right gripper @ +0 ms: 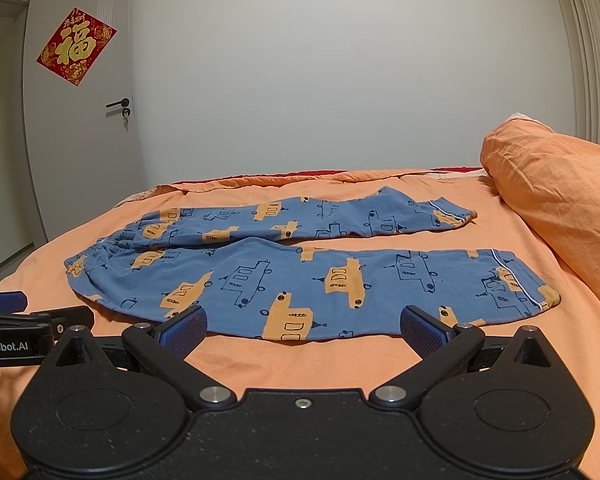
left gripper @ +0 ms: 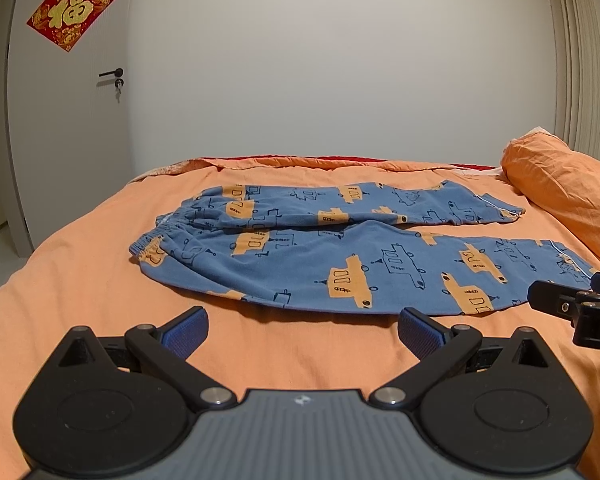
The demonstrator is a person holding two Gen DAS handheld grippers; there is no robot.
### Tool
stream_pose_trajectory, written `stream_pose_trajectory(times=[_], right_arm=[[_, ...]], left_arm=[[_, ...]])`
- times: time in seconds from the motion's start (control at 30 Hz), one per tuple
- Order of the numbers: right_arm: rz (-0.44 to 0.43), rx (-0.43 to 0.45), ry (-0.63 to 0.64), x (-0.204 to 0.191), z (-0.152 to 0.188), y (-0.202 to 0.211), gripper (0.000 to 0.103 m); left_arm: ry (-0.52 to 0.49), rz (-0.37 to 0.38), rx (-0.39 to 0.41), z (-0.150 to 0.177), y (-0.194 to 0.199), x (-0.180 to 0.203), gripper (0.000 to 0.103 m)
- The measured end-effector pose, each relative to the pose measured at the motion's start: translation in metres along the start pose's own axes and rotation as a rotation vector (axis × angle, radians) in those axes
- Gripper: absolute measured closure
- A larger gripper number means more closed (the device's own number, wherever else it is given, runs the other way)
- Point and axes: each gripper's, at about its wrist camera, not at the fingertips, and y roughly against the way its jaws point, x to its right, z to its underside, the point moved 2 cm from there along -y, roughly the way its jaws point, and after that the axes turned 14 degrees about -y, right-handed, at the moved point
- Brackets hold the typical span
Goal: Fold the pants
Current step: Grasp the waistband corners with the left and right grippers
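Blue pants [left gripper: 340, 248] with orange car prints lie flat across the orange bed, waistband at the left, both legs stretched to the right; they also show in the right wrist view [right gripper: 300, 272]. My left gripper [left gripper: 303, 334] is open and empty, just in front of the near leg's edge. My right gripper [right gripper: 303, 334] is open and empty, its fingertips at the near leg's front edge. The right gripper's side shows in the left wrist view [left gripper: 580, 308] by the near cuff. The left gripper's side shows in the right wrist view [right gripper: 28, 320] near the waistband.
An orange pillow [left gripper: 564, 188] lies at the right of the bed, also in the right wrist view [right gripper: 556, 200]. The orange sheet [left gripper: 80, 280] covers the bed. A white door [left gripper: 68, 120] with a red decoration stands at the back left.
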Motion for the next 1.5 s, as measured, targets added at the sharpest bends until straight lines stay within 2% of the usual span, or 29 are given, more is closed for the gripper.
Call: stream_pose_trajectory(times=[0.1, 0.2, 0.33, 0.43, 0.53, 0.67, 0.77, 0.87, 0.97, 1.03, 1.2, 1.4, 1.5], right_arm=[[0.001, 0.003, -0.005, 0.000, 0.000, 0.001, 0.001], [0.009, 0.030, -0.007, 0.001, -0.005, -0.002, 0.001], [0.007, 0.071, -0.015, 0.003, -0.021, -0.001, 0.001], [-0.001, 0.089, -0.035, 0.010, -0.040, -0.004, 0.000], [-0.009, 0.079, -0.049, 0.018, -0.058, -0.014, 0.000], [-0.038, 0.054, -0.029, 0.026, -0.087, -0.042, 0.000], [-0.100, 0.018, 0.040, 0.024, -0.112, -0.077, 0.000], [-0.182, -0.032, 0.111, 0.020, -0.134, -0.122, 0.000], [-0.256, -0.141, 0.154, 0.014, -0.152, -0.176, 0.000], [-0.258, -0.219, 0.222, 0.008, -0.159, -0.214, 0.000], [-0.223, -0.306, 0.378, -0.003, -0.174, -0.302, 0.001], [-0.249, -0.452, 0.382, -0.021, -0.185, -0.400, 0.001], [-0.282, -0.562, 0.346, -0.029, -0.181, -0.435, 0.008]], left_arm=[[0.030, 0.027, -0.024, -0.001, -0.005, -0.002, 0.000], [0.053, 0.075, -0.100, -0.007, -0.020, -0.009, 0.000], [0.042, 0.098, -0.132, -0.034, -0.037, -0.024, 0.000], [-0.038, 0.083, -0.161, -0.065, -0.050, -0.035, 0.000], [-0.161, 0.044, -0.218, -0.101, -0.068, -0.047, 0.000], [-0.269, -0.004, -0.230, -0.147, -0.091, -0.065, 0.000], [-0.262, -0.023, -0.241, -0.172, -0.121, -0.079, 0.000], [-0.246, -0.024, -0.217, -0.189, -0.160, -0.094, 0.000], [-0.271, -0.036, -0.150, -0.200, -0.205, -0.110, 0.000], [-0.294, -0.039, -0.138, -0.203, -0.237, -0.123, 0.000], [-0.287, 0.059, -0.170, -0.197, -0.308, -0.150, 0.000], [-0.219, 0.157, -0.230, -0.180, -0.364, -0.174, 0.000], [-0.220, 0.235, -0.254, -0.170, -0.378, -0.179, 0.007]])
